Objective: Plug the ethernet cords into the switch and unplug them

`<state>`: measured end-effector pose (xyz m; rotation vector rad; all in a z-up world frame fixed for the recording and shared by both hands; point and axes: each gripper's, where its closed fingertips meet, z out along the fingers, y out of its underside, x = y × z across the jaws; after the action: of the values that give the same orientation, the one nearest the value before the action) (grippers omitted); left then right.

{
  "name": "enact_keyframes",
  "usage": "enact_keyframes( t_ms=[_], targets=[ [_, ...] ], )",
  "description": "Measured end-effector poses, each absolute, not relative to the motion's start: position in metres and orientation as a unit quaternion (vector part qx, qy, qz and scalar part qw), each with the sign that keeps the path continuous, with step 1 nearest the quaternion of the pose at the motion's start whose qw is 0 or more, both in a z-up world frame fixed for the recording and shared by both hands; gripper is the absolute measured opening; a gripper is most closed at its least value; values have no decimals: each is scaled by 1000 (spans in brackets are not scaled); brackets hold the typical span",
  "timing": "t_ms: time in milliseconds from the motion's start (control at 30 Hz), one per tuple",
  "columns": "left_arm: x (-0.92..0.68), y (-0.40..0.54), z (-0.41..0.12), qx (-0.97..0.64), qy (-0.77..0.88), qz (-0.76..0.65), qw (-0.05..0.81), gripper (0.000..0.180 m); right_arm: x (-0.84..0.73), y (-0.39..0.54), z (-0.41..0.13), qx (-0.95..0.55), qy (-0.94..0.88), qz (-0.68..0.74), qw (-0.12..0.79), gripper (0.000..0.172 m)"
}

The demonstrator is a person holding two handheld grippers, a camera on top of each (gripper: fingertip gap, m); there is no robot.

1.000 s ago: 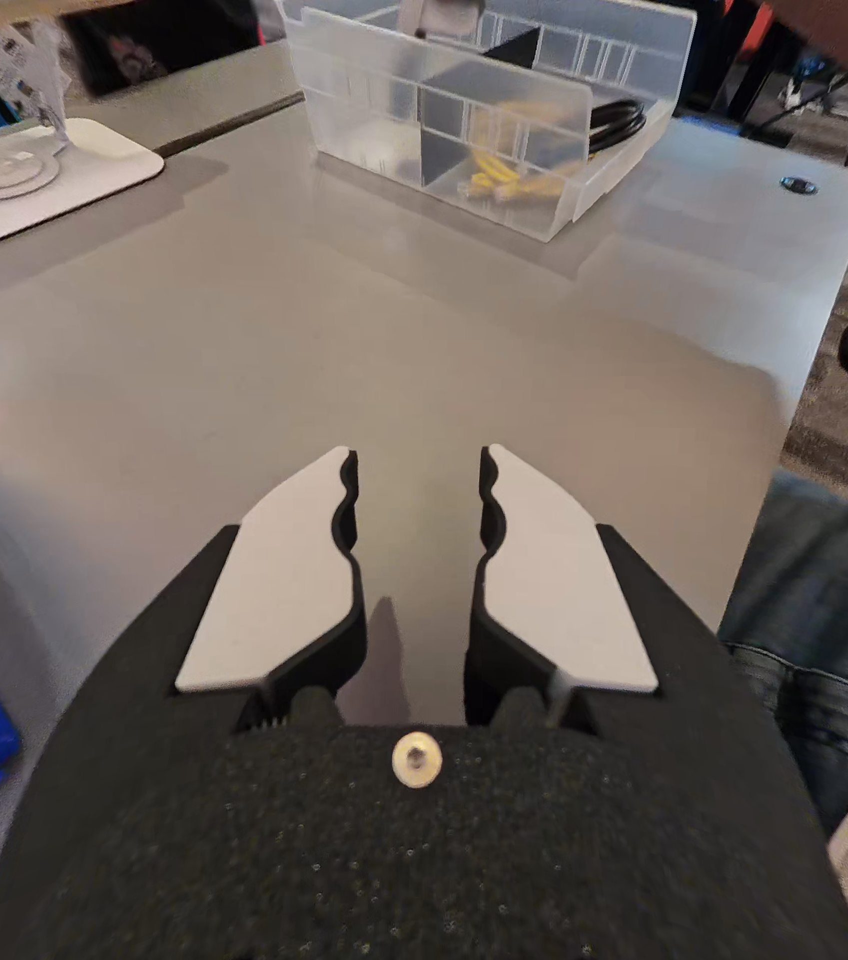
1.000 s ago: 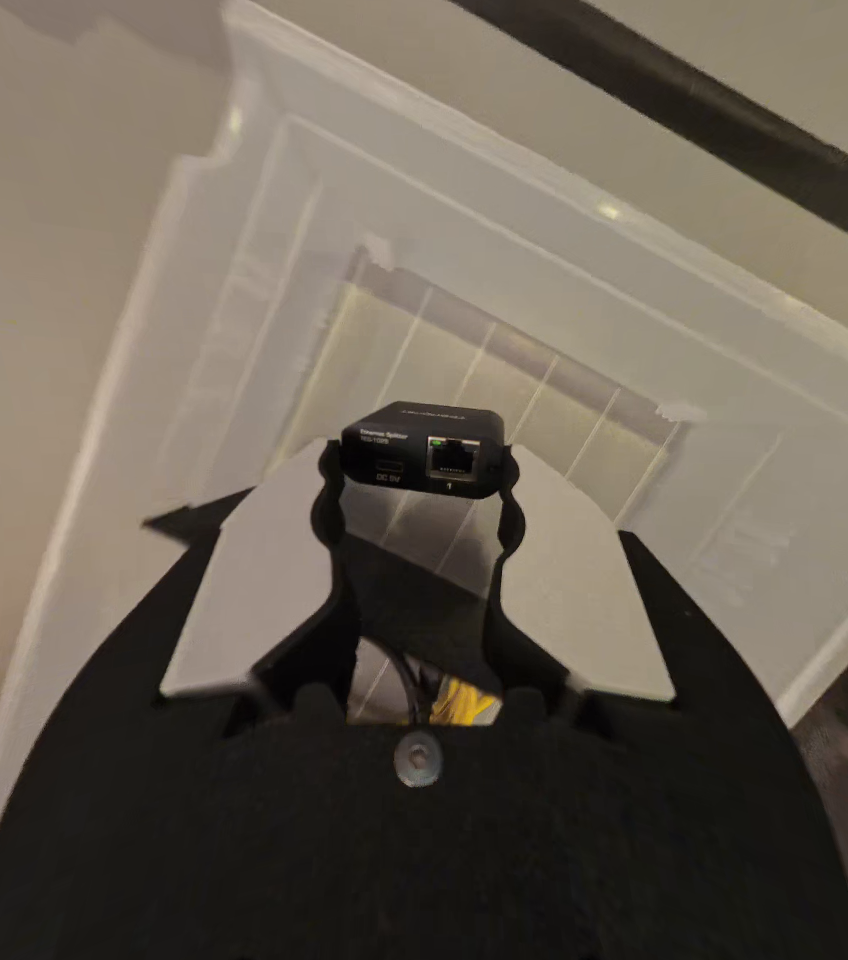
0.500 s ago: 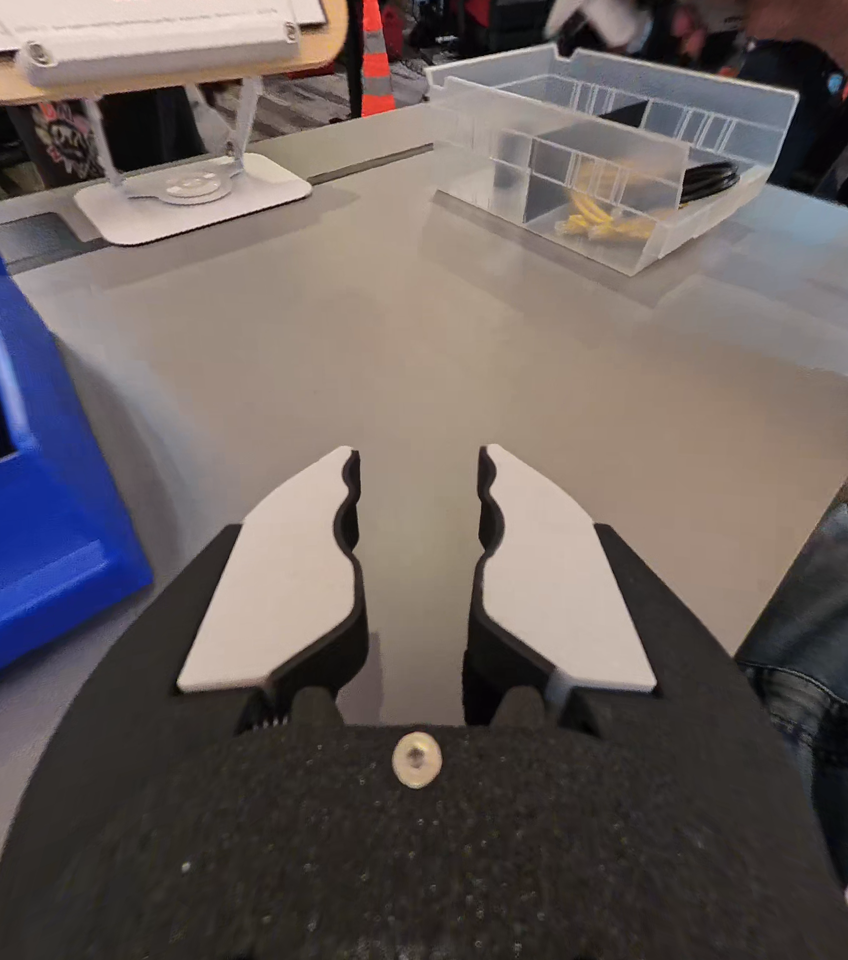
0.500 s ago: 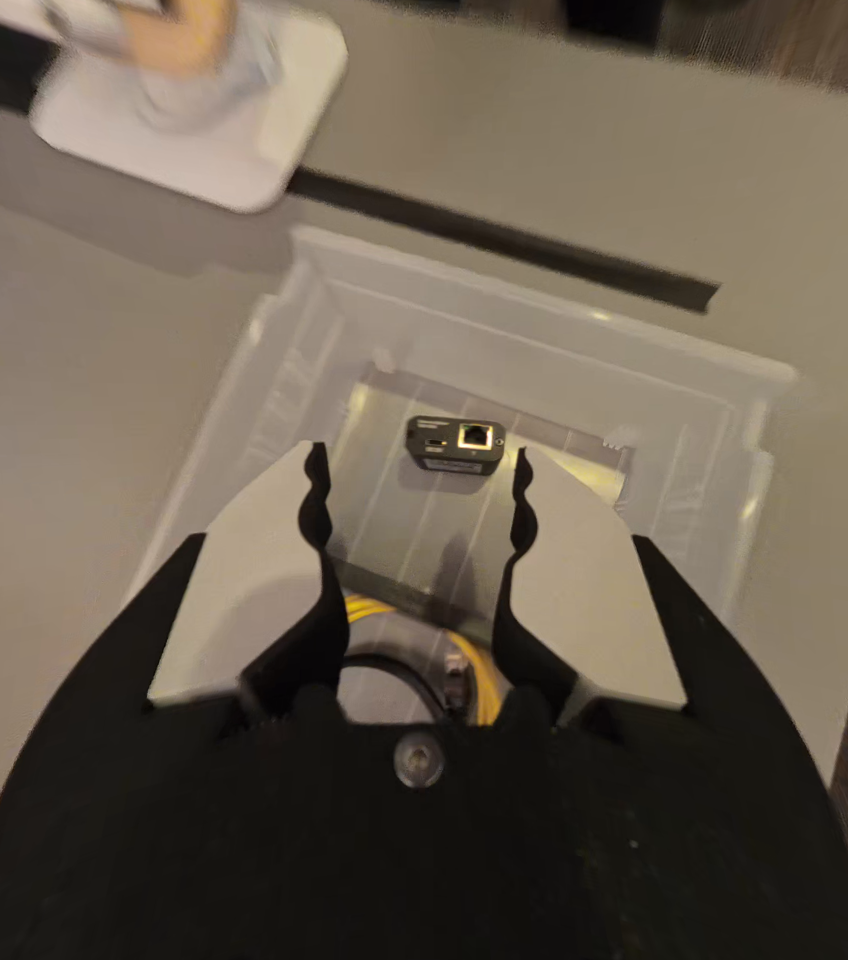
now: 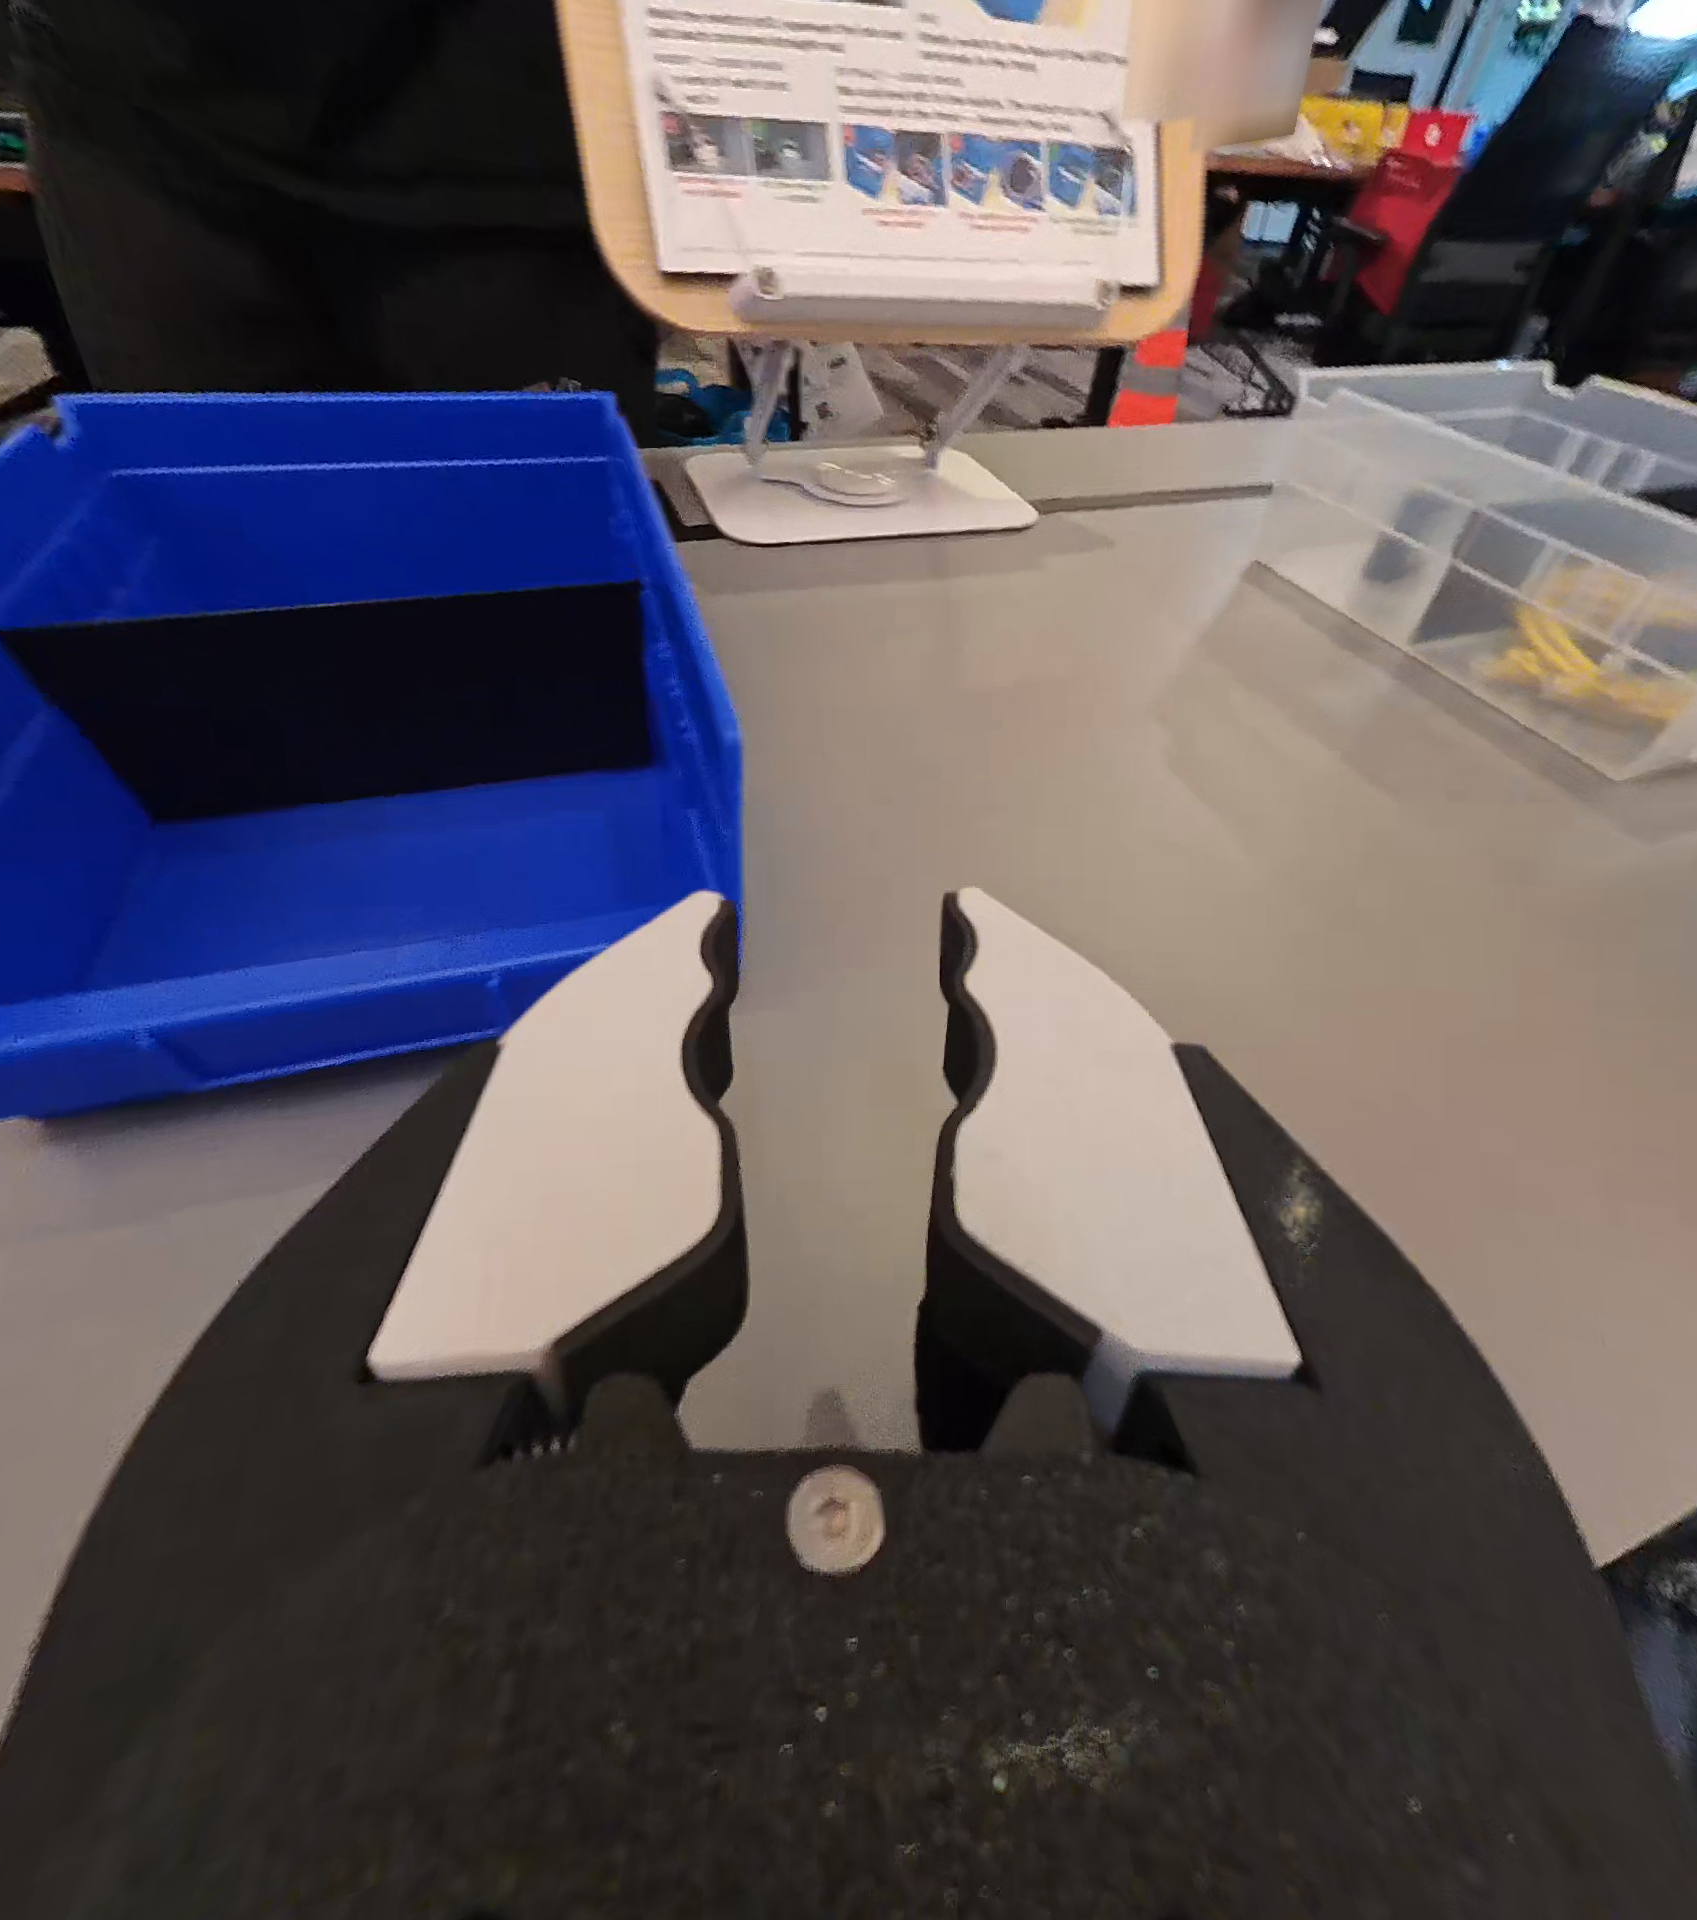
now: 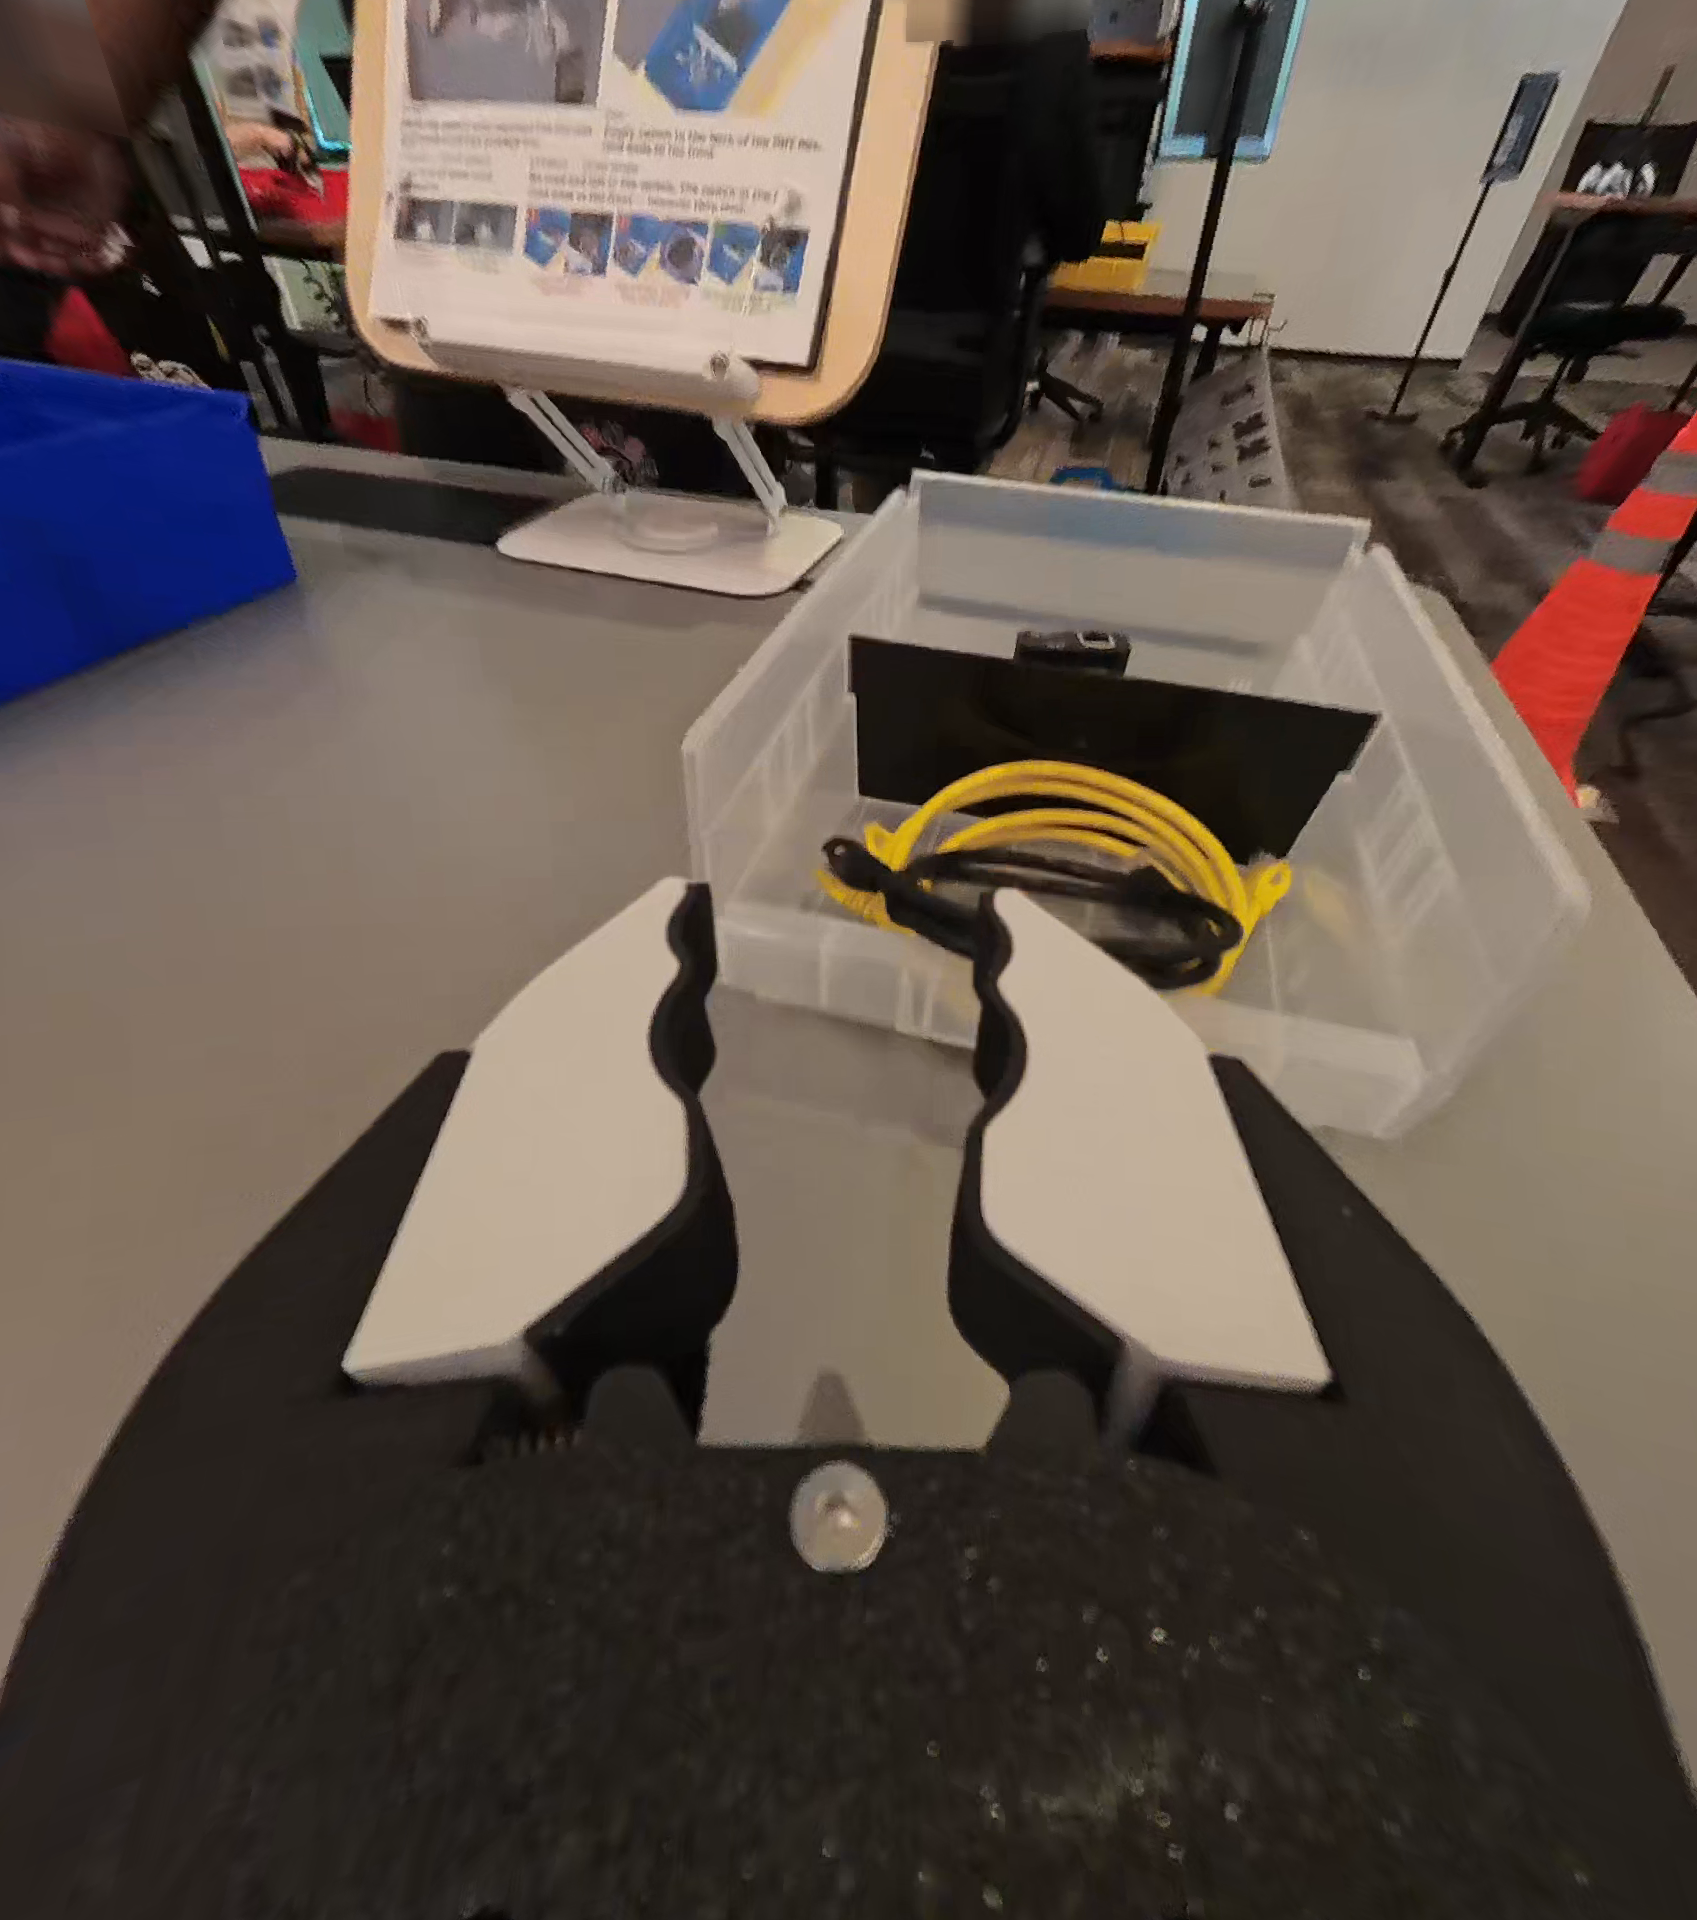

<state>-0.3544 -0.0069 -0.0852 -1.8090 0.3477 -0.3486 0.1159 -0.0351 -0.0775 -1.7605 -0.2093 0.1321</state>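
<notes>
Meanwhile, both grippers, left [image 5: 836, 914] and right [image 6: 844, 904], are held parted and empty; cords [image 6: 1062, 862] and switch [image 6: 1072, 652] are kept in the clear bin [image 6: 782, 727], centre right.

yellow and black cords [image 6: 1062, 873] coiled, front compartment | switch [image 6: 1072, 652] behind divider

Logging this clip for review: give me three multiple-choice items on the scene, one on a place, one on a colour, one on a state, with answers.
1. Where is the switch?
A. clear bin, behind the black divider
B. blue bin
C. on the table

2. What colours are the coiled cords in the clear bin?
A. red and white
B. yellow and black
C. green and grey

3. How is the right gripper?
A. shut on the switch
B. shut on a cord
C. open, holding nothing

A: it shows above the divider's top edge.
B: yellow loops with black cord across them.
C: only table shows between its fingers.
</notes>
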Motion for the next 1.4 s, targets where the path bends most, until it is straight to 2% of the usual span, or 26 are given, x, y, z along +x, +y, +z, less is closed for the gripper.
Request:
enact_keyframes(
  t_ms=[233, 333, 1200, 1400],
  targets=[
    [-398, -6, -93, -791, 119, -61, 597, 28, 136, -31, -112, -802, -79, 25, 592, 45],
    [-397, -7, -97, -795, 115, -77, 591, 28, 143, -27, -121, -811, -46, 62, 579, 46],
    [-397, -2, -110, -811, 126, -73, 566, 28, 137, -26, -125, -809, -27, 146, 569, 40],
    [-379, -4, -113, -808, 159, -89, 560, 40, 140, -26, -125, -807, -21, 146, 571, 40]
  ],
)
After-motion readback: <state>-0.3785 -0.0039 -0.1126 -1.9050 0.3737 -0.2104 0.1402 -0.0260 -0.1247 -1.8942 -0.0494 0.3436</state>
